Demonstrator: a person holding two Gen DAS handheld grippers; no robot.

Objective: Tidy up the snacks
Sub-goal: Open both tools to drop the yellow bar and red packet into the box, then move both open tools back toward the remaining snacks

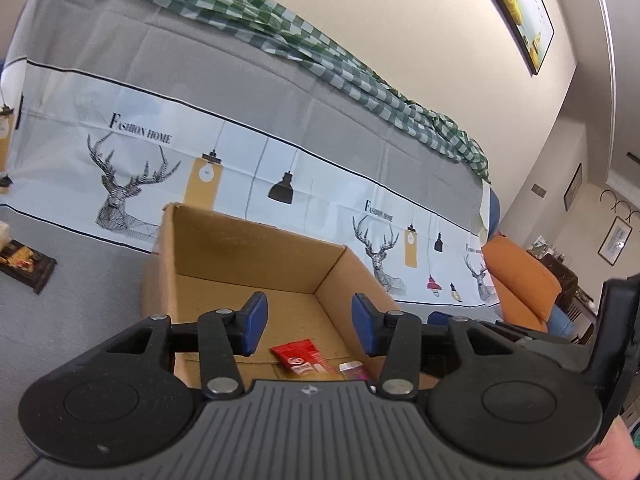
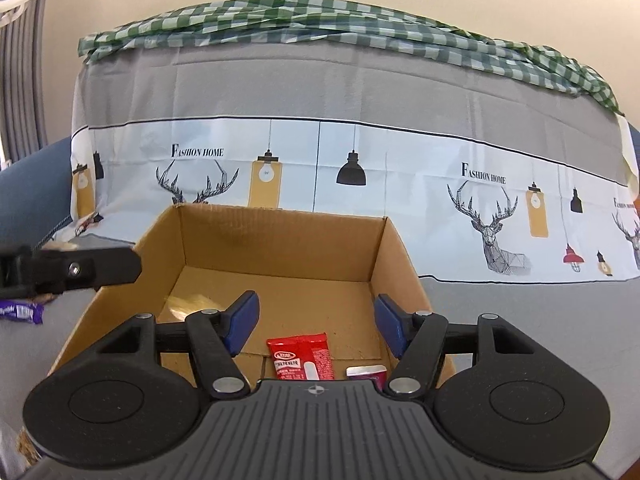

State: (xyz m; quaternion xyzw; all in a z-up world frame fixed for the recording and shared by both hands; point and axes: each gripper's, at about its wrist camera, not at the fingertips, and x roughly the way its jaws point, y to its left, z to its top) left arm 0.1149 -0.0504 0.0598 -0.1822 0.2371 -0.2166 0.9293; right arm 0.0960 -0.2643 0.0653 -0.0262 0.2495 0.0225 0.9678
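An open cardboard box (image 1: 248, 248) (image 2: 280, 236) stands on the grey cloth in front of me. On its floor lie a red snack packet (image 1: 298, 354) (image 2: 302, 356) and, just to its right, a pink packet with a silver end (image 1: 354, 370) (image 2: 370, 374). My left gripper (image 1: 310, 316) hovers over the box's near side, open, with nothing between its blue pads. My right gripper (image 2: 316, 314) hangs over the same spot from a slightly different angle, open wider and also empty. Both packets lie below the fingers, touched by neither.
A dark snack packet (image 1: 26, 266) lies on the cloth left of the box, and a purple one (image 2: 22, 312) nearby. Behind the box rises a sofa back under a deer-print cover (image 2: 320, 160) with a green checked cloth (image 2: 320, 16) on top. An orange cushion (image 1: 520, 280) sits at right.
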